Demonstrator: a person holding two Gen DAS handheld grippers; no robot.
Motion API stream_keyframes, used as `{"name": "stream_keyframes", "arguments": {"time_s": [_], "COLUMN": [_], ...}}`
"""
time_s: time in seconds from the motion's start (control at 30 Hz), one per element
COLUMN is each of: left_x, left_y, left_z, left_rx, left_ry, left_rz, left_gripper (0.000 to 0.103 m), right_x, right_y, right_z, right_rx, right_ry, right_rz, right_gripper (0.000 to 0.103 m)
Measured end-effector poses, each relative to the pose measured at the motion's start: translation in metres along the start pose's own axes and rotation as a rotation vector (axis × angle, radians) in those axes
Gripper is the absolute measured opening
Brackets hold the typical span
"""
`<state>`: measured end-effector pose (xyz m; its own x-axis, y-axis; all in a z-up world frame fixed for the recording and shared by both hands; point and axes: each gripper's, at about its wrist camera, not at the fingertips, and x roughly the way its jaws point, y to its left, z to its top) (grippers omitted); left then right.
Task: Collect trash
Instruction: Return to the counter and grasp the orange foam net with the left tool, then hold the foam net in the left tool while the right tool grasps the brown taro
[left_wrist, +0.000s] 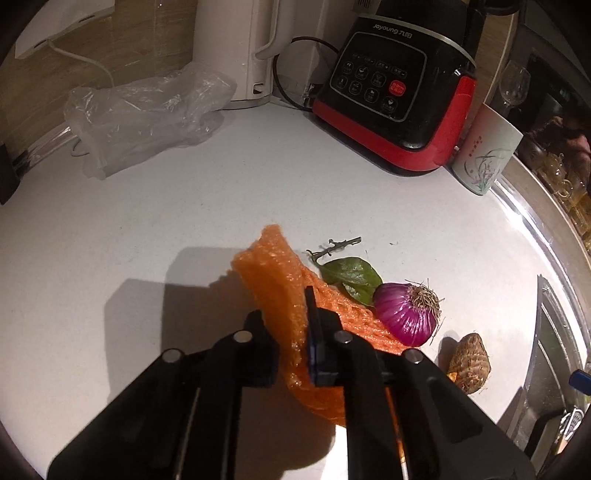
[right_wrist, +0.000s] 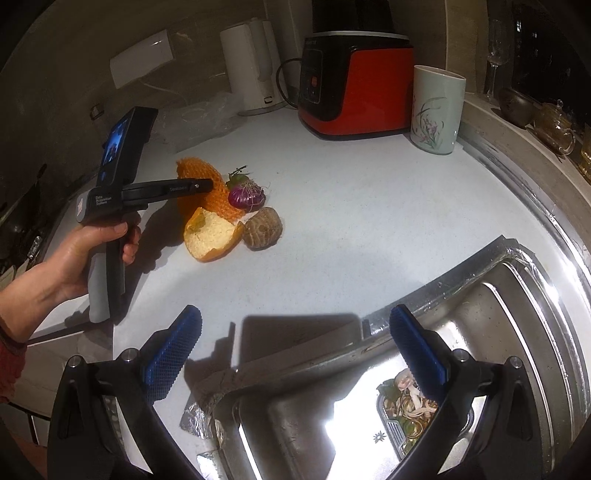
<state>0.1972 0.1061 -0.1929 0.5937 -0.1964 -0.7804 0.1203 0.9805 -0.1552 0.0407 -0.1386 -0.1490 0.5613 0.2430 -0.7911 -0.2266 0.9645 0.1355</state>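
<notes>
Left claw (left_wrist: 291, 332): clamped down tight on the orange foam net (left_wrist: 280, 280), jaws nearly together with the mesh pinched between them, one end of the net sticking up past the fingertips.
Right claw (right_wrist: 291, 354): wide apart, blue pads (right_wrist: 173, 354) bare, nothing between them, hovering over the counter's edge by the sink (right_wrist: 517, 295).
Hand (right_wrist: 88, 251): gripping the left tool's handle, reaching in from the side toward the pile.
Trash pile: all bunched in one spot on the white counter (left_wrist: 147, 221) — the net, a green leaf (left_wrist: 351, 275) with a twig just behind it, a purple onion end (left_wrist: 406, 314) touching the net, a brown root piece (left_wrist: 471, 363) just beside it, and an orange peel (right_wrist: 212, 236) lying against the net's near end.
Step in hand: looks like the net is being lifted out of the heap first.
Doing it well: I'd say raise it slowly and straight up, since the onion end leans on the mesh and could roll; the peel might drag along too.
Grip check: foam net is soft and squashy, so the pinch should sit well in from the edge, or it may slip free.
Elsewhere: clear plastic bag (left_wrist: 147, 114) at the back near the kettle (left_wrist: 236, 48), well apart from the pile; red blender base (left_wrist: 395, 103) and a painted cup (left_wrist: 484, 155) further along.
Sink strainer: already has scraps in it.
</notes>
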Motion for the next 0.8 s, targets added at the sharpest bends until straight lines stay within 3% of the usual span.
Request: {"name": "stream_keyframes", "arguments": {"time_s": [0.27,0.33,0.47,0.63,0.73,0.8], "left_x": [-0.044,-0.058,-0.089,-0.128,-0.148,-0.158], "left_y": [0.019,0.022,0.029,0.035,0.039,0.04], "left_z": [0.005,0.007,0.004,-0.013,-0.024,-0.032], "left_rx": [-0.029,-0.02,-0.013,-0.003,-0.013,-0.011], "left_ry": [-0.064,-0.091,-0.133,-0.179,-0.199,-0.206], "left_rz": [-0.037,-0.03,-0.034,-0.04,-0.049,-0.051], "left_gripper": [0.011,0.011,0.011,0.011,0.011,0.011], "right_x": [0.039,0.057,0.089,0.114,0.121,0.121], "right_y": [0.007,0.011,0.017,0.019,0.02,0.023], "right_z": [0.039,0.049,0.059,0.059,0.057,0.058], "right_rx": [-0.089,-0.094,-0.106,-0.098,-0.092,-0.094], "right_ry": [-0.05,-0.04,-0.003,0.042,0.049,0.037], "right_rz": [-0.02,-0.012,-0.006,-0.007,-0.014,-0.007], "right_gripper": [0.101,0.1,0.09,0.089,0.082,0.068]}}
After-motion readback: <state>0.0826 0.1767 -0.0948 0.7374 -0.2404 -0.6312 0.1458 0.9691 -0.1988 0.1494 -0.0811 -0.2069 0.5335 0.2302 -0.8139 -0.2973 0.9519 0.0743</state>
